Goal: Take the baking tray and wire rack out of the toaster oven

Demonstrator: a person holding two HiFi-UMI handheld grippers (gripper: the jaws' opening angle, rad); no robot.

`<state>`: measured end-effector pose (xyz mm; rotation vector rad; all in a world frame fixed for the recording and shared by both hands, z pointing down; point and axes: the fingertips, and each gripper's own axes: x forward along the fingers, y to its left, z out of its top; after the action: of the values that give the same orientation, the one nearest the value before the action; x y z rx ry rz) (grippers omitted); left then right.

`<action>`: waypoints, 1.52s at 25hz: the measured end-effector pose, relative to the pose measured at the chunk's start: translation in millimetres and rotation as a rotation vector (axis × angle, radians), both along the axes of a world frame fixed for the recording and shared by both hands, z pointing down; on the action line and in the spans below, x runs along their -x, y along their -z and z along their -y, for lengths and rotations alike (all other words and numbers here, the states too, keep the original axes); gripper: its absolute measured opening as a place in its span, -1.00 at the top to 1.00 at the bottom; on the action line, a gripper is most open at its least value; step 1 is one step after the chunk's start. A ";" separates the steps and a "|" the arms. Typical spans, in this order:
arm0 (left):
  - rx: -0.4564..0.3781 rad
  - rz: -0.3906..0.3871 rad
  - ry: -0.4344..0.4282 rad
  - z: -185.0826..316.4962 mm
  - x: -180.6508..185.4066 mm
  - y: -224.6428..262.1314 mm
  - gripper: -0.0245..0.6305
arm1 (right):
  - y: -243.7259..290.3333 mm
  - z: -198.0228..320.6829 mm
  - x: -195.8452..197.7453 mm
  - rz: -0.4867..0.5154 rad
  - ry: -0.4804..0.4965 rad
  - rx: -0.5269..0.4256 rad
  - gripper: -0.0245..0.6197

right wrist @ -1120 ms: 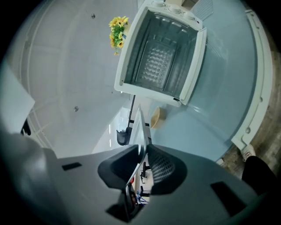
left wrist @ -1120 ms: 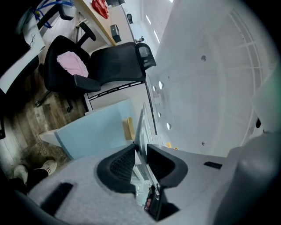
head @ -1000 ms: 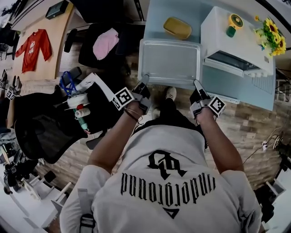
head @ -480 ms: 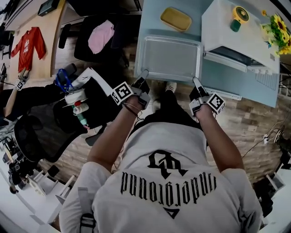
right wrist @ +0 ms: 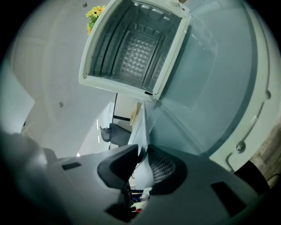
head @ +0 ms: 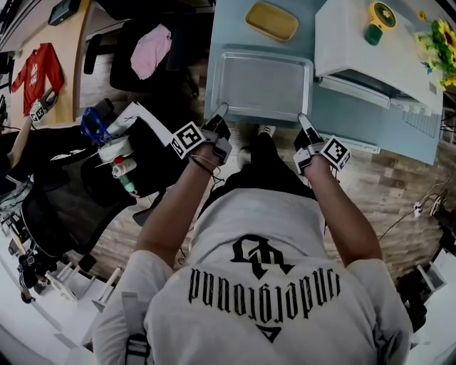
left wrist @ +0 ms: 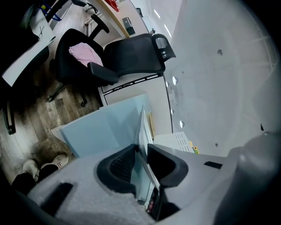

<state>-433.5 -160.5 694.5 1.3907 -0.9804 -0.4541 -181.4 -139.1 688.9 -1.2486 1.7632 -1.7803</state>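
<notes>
Head view: the baking tray [head: 263, 84] lies level over the light blue table [head: 228, 21], left of the white toaster oven [head: 356, 36], whose door [head: 370, 89] hangs open. Whether the tray rests on the table cannot be told. The left gripper [head: 221, 109] has the tray's near left corner and the right gripper [head: 303, 119] its near right corner. A yellow oblong object [head: 272, 20] sits on the table beyond the tray. Left gripper view: both jaws are closed narrowly on the tray's thin rim, which runs edge-on between the pads. A black chair [left wrist: 131, 52] with a pink cloth [left wrist: 85, 52] stands beyond the table. Right gripper view: the jaws are likewise pinched on the tray's rim. The oven's open cavity is above and beyond, with its door lowered at right.
</notes>
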 end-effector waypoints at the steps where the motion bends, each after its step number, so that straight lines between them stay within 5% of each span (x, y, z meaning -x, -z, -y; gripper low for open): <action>1: 0.002 0.001 0.002 2.1 0.4 -1.4 0.63 | -2.1 1.4 -0.3 -0.006 0.001 0.008 0.69; 25: 0.096 0.057 0.008 17.6 8.2 -38.8 0.64 | -37.0 15.5 10.0 -0.086 0.047 0.121 0.70; 38: 0.128 0.235 -0.174 18.5 1.2 -39.6 0.26 | -41.4 18.1 18.9 -0.215 0.150 0.149 0.46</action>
<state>-434.8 -178.9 734.1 1.4194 -1.0474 -0.0970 -200.3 -157.3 730.4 -1.4489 1.9151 -1.9554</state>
